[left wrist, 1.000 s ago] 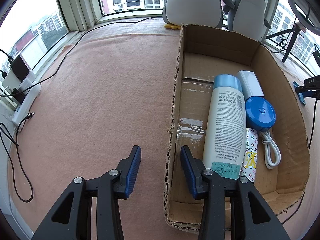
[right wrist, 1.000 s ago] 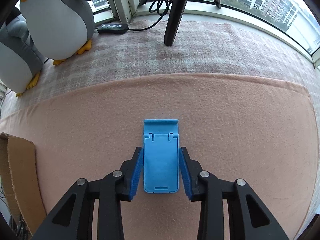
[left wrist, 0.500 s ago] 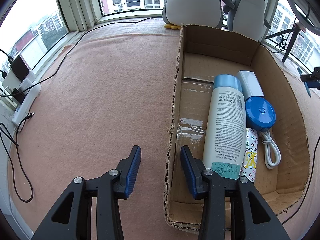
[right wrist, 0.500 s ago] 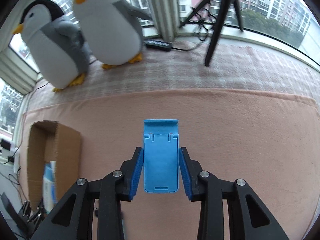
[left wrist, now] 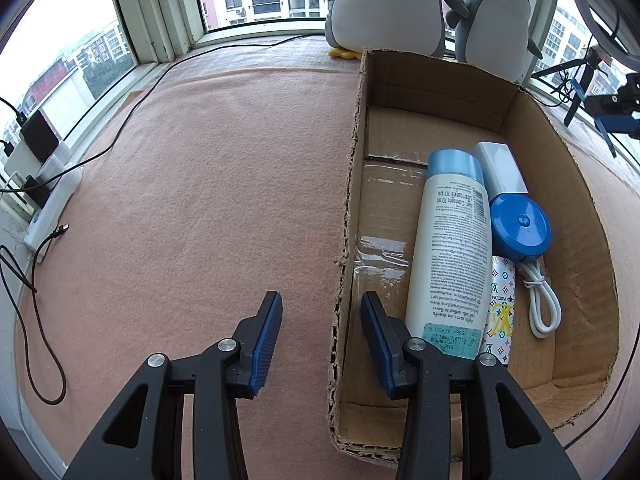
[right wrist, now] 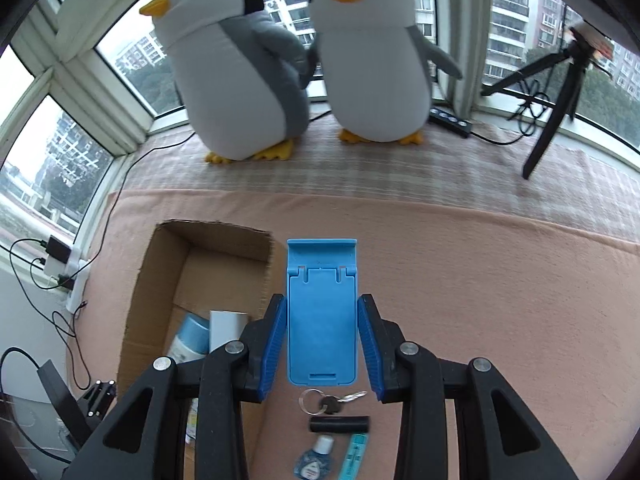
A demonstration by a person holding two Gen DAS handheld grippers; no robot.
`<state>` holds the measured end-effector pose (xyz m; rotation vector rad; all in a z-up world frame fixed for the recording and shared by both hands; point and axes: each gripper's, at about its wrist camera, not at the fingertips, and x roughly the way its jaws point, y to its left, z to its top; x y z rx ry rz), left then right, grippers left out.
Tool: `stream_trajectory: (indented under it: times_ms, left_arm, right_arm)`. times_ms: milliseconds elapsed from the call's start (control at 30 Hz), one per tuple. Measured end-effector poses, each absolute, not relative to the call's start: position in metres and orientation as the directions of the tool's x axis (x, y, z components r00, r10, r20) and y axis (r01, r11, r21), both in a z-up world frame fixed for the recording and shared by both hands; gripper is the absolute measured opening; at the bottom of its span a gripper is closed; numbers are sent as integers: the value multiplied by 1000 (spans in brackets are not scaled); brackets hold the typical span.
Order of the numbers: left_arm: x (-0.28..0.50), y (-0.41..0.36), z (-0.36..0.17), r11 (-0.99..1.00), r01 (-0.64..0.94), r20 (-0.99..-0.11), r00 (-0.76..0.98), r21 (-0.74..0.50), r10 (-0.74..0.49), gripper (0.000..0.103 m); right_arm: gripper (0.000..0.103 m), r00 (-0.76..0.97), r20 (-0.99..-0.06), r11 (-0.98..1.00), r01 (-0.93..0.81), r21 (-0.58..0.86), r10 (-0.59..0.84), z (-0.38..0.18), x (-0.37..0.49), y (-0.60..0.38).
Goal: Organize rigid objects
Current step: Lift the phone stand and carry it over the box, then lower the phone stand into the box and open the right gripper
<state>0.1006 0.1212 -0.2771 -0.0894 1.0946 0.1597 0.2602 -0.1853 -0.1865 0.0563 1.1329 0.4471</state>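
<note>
Left wrist view: one open brown cardboard box (left wrist: 560,184) is seen on the pink felt-covered tabletop (left wrist: 208,200), and five things are counted inside it. One white lotion bottle with a pale blue cap (left wrist: 450,248) lies flat along the box's length; one white rectangular block (left wrist: 502,172) lies beside the cap; one round blue plastic case (left wrist: 520,230) touches the bottle's side; one coiled white cable (left wrist: 542,300) lies just below that case; one white packet with a coloured monogram print (left wrist: 500,312) is partly tucked under the bottle. The left half of the box floor is bare, with strips of clear tape on it. The left claw (left wrist: 320,320) is spread apart and empty, its two fingers straddling the box's ragged near-left wall. A wide stretch of bare felt lies to the left of the box, bounded by cables and a white power strip (left wrist: 52,208) at the window edge.

In the right wrist view, one flat blue plastic phone stand (right wrist: 322,316) is gripped between the pads of the right claw (right wrist: 322,344), held in the air beside the box's right wall. On the felt below, one key on a ring (right wrist: 330,400), one black cylinder (right wrist: 340,424), one small blue bottle (right wrist: 314,460) and one teal stick-shaped item (right wrist: 354,456) are counted. Two plush penguins (right wrist: 368,52) stand at the window, with one black tripod (right wrist: 556,96) to their right.
</note>
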Motion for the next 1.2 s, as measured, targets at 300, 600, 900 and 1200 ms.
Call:
stream_trajectory:
  times_ms: [300, 600, 900, 1200]
  left_arm:
    - [100, 120, -277, 984, -176, -890, 449, 5, 85, 45]
    - [101, 120, -277, 984, -176, -890, 449, 5, 85, 45]
    - [102, 119, -277, 984, -177, -889, 449, 4, 85, 45]
    - [102, 119, -277, 984, -178, -889, 450, 3, 84, 45]
  right_arm:
    - [33, 311, -859, 881, -385, 277, 406, -186, 251, -139]
    - [33, 291, -862, 867, -413, 278, 415, -188, 249, -107]
    - [33, 280, -874, 867, -428, 256, 396, -197, 249, -91]
    - [33, 285, -887, 876, -427, 222, 363, -204, 252, -84]
